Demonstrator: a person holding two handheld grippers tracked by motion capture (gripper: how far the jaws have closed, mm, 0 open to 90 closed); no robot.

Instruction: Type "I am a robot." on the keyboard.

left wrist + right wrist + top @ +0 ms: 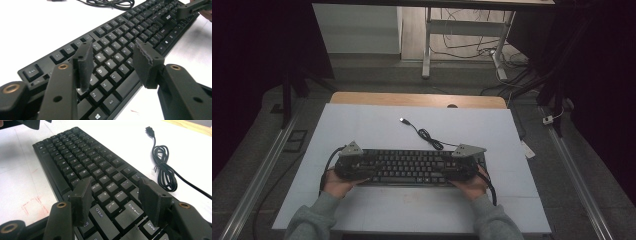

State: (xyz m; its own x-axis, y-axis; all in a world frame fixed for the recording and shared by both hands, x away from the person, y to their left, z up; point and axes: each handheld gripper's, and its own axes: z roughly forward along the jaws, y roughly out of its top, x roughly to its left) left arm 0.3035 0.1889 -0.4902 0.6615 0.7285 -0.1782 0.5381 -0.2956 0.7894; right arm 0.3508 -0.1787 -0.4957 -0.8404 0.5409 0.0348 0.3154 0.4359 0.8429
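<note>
A black keyboard (407,167) lies flat across the near middle of the white tabletop (377,125). My left gripper (364,172) is over its left end, held by a hand. In the left gripper view the left gripper (115,62) stands open above the letter keys of the keyboard (125,37), with nothing between its pads. My right gripper (457,172) is over the right end. In the right gripper view the right gripper (116,195) is open above the Enter and Shift keys of the keyboard (82,162). The keyboard's black cable (427,134) lies coiled behind it and ends in a USB plug (403,120).
The white sheet covers a wooden table whose bare edge (417,100) runs along the back. Faint red marks (32,206) are drawn on the sheet near the keyboard's front edge. Desk legs (427,45) and floor cables stand beyond the table, and metal rails (262,170) run along both sides.
</note>
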